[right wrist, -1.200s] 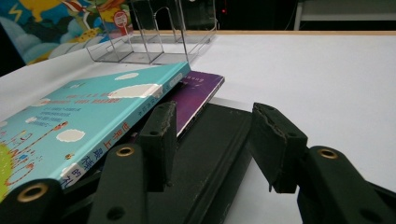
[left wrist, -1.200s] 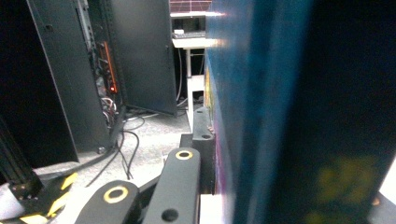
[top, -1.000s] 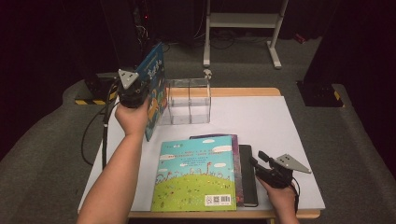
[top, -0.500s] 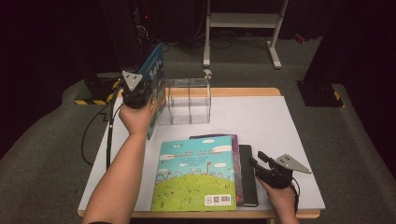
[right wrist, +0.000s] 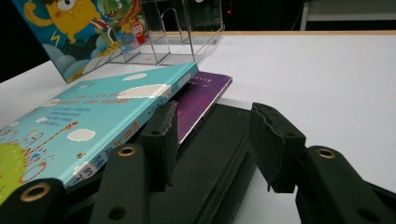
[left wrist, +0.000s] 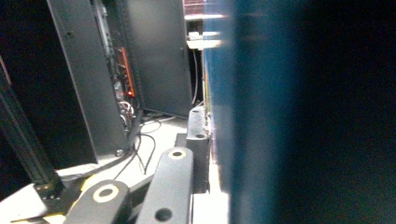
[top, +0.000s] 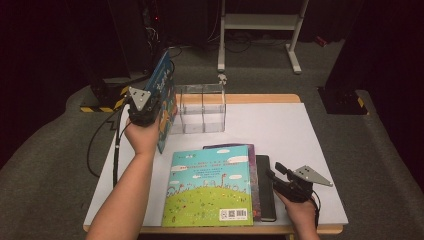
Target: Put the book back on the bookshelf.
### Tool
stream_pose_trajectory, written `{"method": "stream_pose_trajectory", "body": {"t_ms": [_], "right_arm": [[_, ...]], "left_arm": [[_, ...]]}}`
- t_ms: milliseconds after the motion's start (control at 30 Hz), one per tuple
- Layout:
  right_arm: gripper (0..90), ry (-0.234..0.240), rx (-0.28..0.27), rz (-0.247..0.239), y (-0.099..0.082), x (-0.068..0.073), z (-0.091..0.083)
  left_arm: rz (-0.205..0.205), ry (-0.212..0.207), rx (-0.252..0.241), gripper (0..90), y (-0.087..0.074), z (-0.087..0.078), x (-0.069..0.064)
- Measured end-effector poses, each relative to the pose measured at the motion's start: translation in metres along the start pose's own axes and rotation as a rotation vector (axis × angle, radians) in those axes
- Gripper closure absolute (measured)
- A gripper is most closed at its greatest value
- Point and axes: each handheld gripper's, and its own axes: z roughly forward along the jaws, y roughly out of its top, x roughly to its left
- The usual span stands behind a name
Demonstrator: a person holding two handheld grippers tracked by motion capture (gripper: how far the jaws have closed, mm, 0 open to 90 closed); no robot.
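In the high view, a white-topped table with a pale wooden edge is being shown standing on grey carpet, with black curtains, dark equipment racks and a white metal stand behind it. A blue illustrated picture book is being held upright at the table's far left edge by the left gripper, just beside a clear acrylic divided book holder. The jaws of that gripper have just been opening slightly, with the book between them. Near the front edge, a stack is lying flat: a turquoise and green picture book on a purple book on a black book. The right gripper is being rested at the stack's right side, on the black book.

In the left gripper view, the blue book's cover is being seen close and blurred, standing against the inner face of one black jaw; whether the pads are pressing on it cannot be told. Dark cabinets and cables on the floor are being seen beyond.

In the right gripper view, the two black jaws are being held partly apart, low over the black book, with nothing clamped between them. The turquoise book and the purple one are lying to the left. The blue book and the clear holder are standing farther off on the white surface.
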Motion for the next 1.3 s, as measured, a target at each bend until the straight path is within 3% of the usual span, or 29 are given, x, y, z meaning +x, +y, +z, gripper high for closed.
{"method": "stream_pose_trajectory", "body": {"t_ms": [133,200,433,733,1300], "right_arm": [[52.0,0.004,0.001,-0.001,0.000,0.002,0.000],[52.1,0.003,0.002,-0.001,0.000,0.002,0.001],[52.7,0.003,0.001,-0.003,-0.001,0.002,0.001],[53.1,0.007,-0.003,-0.001,-0.001,0.002,0.000],[53.4,0.008,-0.001,-0.006,-0.001,0.003,0.001]], "left_arm": [[0.013,0.014,0.010,74.5,-0.001,0.000,0.005],[-0.010,0.014,0.013,78.6,0.000,0.001,0.007],[-0.032,0.019,0.000,80.9,0.000,0.007,0.009],[-0.029,0.031,0.008,81.3,0.001,0.016,0.009],[-0.015,0.051,0.003,78.7,0.001,0.013,0.014]]}}
